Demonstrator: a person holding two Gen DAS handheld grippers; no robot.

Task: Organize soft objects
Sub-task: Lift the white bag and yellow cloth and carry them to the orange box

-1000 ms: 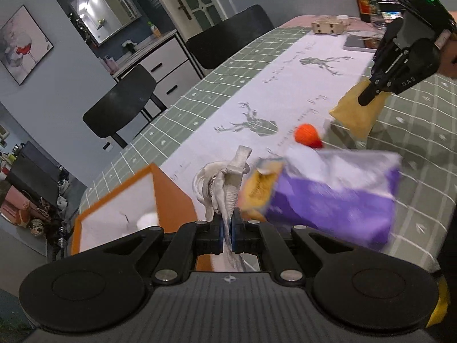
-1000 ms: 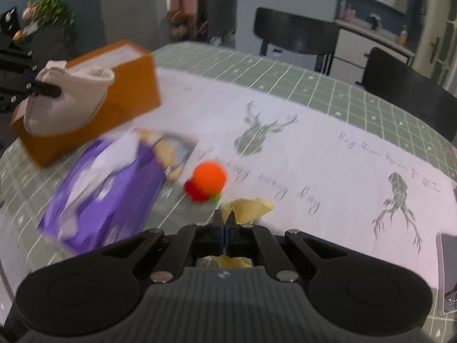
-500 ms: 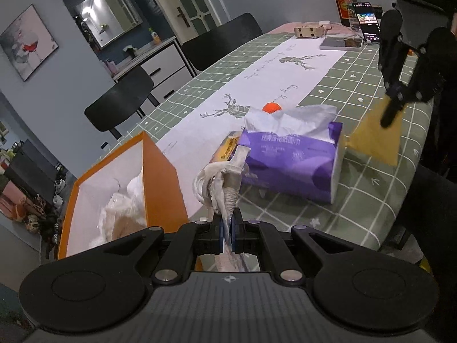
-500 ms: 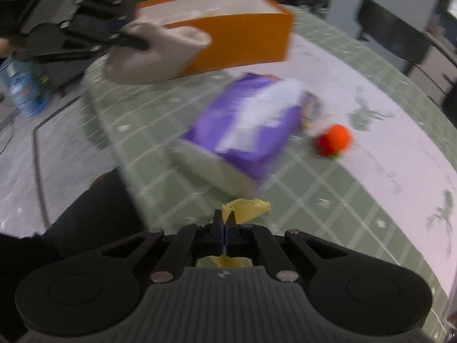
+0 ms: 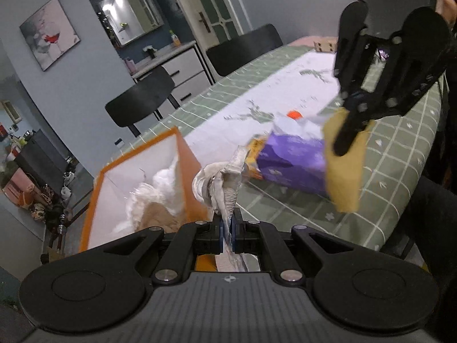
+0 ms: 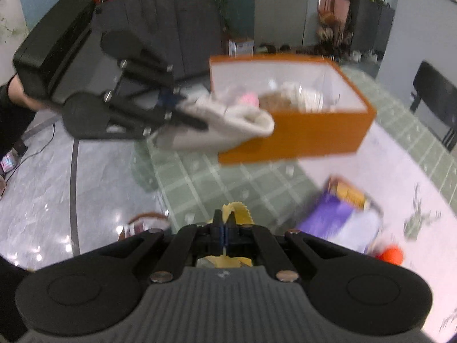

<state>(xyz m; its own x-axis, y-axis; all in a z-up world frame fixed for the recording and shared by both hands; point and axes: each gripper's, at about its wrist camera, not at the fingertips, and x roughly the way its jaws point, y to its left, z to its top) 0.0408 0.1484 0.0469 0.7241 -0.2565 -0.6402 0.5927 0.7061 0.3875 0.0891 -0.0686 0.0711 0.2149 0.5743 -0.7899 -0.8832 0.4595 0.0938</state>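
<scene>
left tool [image 5: 227,230] pinching crumpled pale sock [image 5: 221,181]

Each fisheye view looks forward and downward along its own hand-held gripper, close above the green checked cloth-covered surface [image 5: 400,148]. The left view faces far along it toward black chairs; the right faces the near end. Both share the open orange rectangular box [image 5: 188,165] [image 6: 300,134] and purple tissue pack [image 5: 291,163] [image 6: 328,217].

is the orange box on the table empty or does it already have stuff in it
Not empty. The orange box is open-topped and already holds white soft items and something brownish; how full it is cannot be told.
</scene>
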